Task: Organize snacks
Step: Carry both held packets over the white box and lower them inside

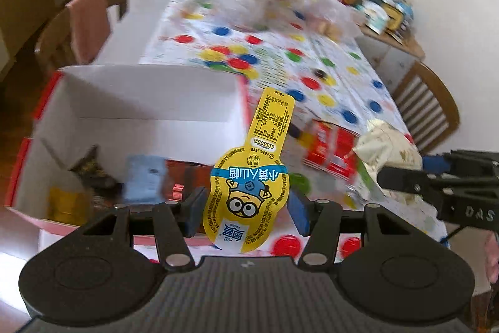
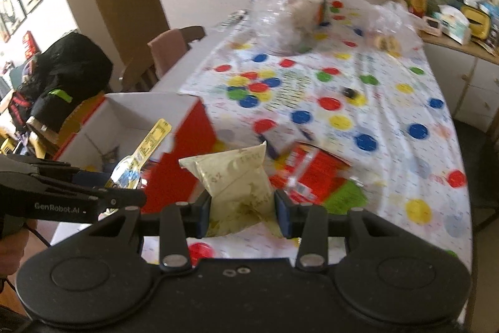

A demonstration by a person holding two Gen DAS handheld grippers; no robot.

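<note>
Both grippers are loaded and up off the table (image 2: 389, 127), which wears a white cloth with coloured dots. The left gripper (image 1: 244, 208) has its jaws closed on the wide lower end of a yellow, bottle-shaped cartoon snack pack (image 1: 249, 173), so the narrow neck sticks forward, free to lead the way. Beyond its tip sits the open white cardboard box with red outer walls (image 1: 140, 114), a few wrapped items already at the bottom; that looks like the collecting point.

The right gripper (image 2: 243, 208) clamps a pale cream, pillow-shaped snack pouch (image 2: 237, 173) across its lower body, the pointed top standing up. It hangs just right of the box's red wall (image 2: 181, 158). 1 red foil snack packet (image 2: 312, 173) lies on the cloth just beyond it, not yet collected.

Judging by the layout, both held snacks are bound for the box, each pinched low so it can drop cleanly.
</note>
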